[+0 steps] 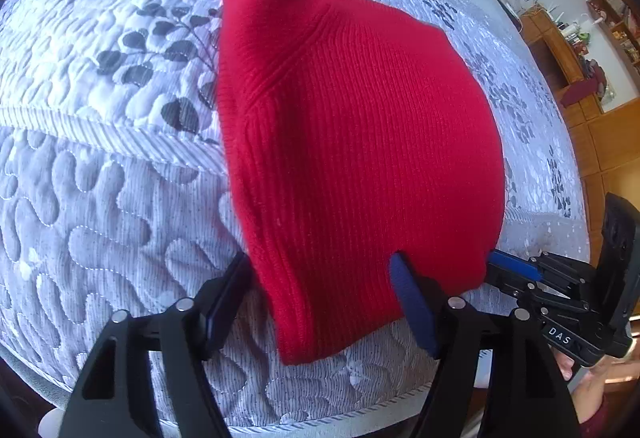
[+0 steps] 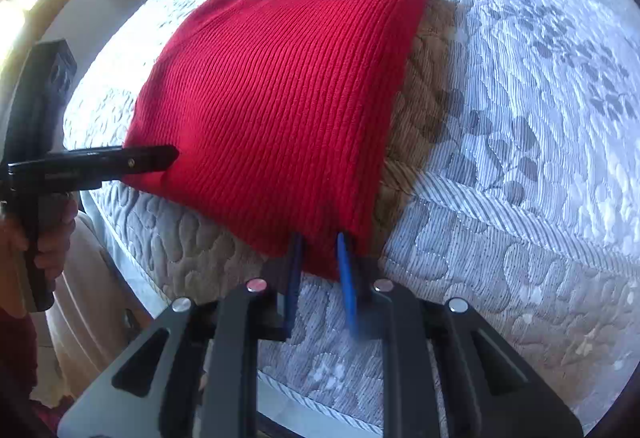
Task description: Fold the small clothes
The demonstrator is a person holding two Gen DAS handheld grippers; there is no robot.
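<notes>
A red ribbed knit garment (image 1: pixel 352 142) lies folded on a quilted grey-and-white bedspread (image 1: pixel 100 198). My left gripper (image 1: pixel 320 266) stands at its near edge, jaws wide apart around the near left corner, fabric between them but not pinched. In the right wrist view the same garment (image 2: pixel 280 98) fills the middle. My right gripper (image 2: pixel 320 242) is nearly closed on its near right corner, blue pads on both sides of the fabric. The right gripper also shows in the left wrist view (image 1: pixel 504 262) at the garment's right corner. The left gripper shows in the right wrist view (image 2: pixel 160 158).
A brown knit item (image 2: pixel 416 106) lies under the garment's right side. The bed's front edge (image 2: pixel 320 402) runs just below my grippers. Wooden shelves (image 1: pixel 576 50) stand beyond the bed at the right. A hand (image 2: pixel 52 238) holds the left gripper's handle.
</notes>
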